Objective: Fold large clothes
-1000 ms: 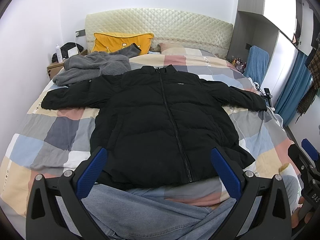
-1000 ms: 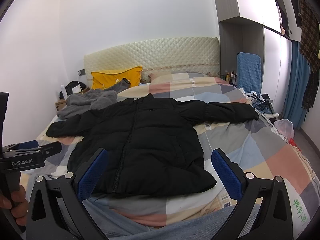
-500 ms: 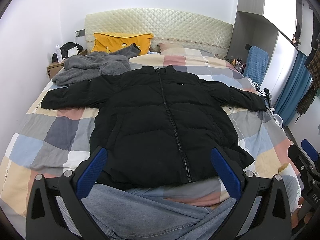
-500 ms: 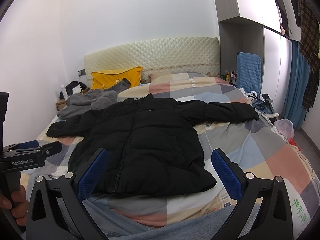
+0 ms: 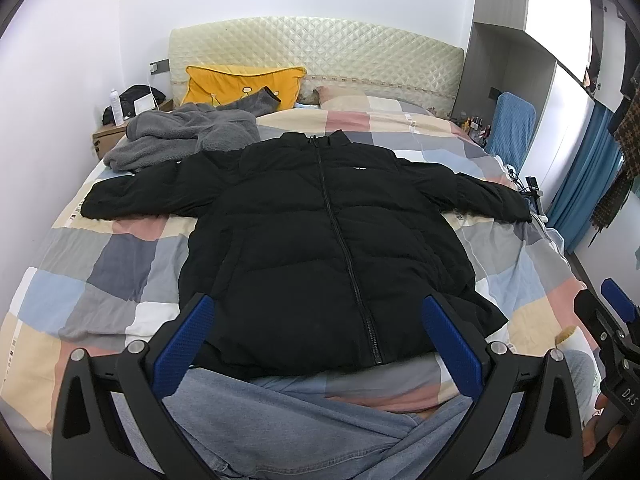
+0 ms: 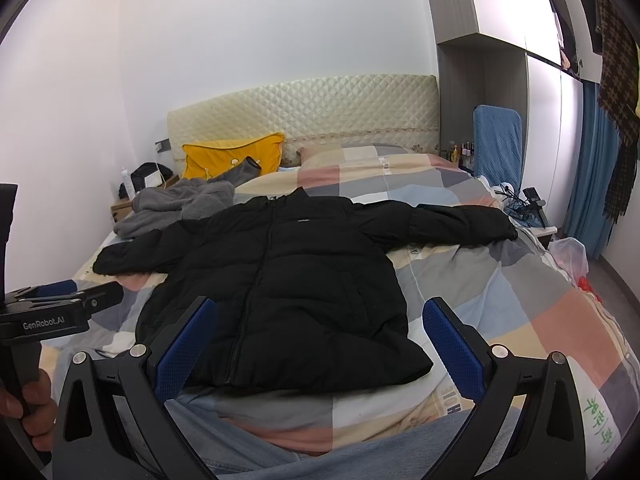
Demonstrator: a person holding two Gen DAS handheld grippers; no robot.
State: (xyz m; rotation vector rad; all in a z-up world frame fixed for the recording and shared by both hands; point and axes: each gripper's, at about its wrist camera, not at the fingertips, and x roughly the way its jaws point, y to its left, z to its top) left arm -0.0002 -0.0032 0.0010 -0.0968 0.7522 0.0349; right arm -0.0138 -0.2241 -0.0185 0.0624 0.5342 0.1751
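A black puffer jacket (image 5: 320,240) lies flat and zipped on the checked bedspread (image 5: 100,264), both sleeves spread out sideways; it also shows in the right wrist view (image 6: 288,296). My left gripper (image 5: 318,332) is open and empty, held above the jacket's hem. My right gripper (image 6: 320,340) is open and empty, also near the hem, to the right. The left gripper's body (image 6: 52,316) shows at the left of the right wrist view.
A grey fleece garment (image 5: 180,140) and a yellow pillow (image 5: 240,84) lie at the bed's head. Blue jeans (image 5: 300,428) lie at the near edge. A nightstand (image 5: 120,128) stands at the left; a blue chair (image 5: 512,124) and curtains (image 5: 580,184) at the right.
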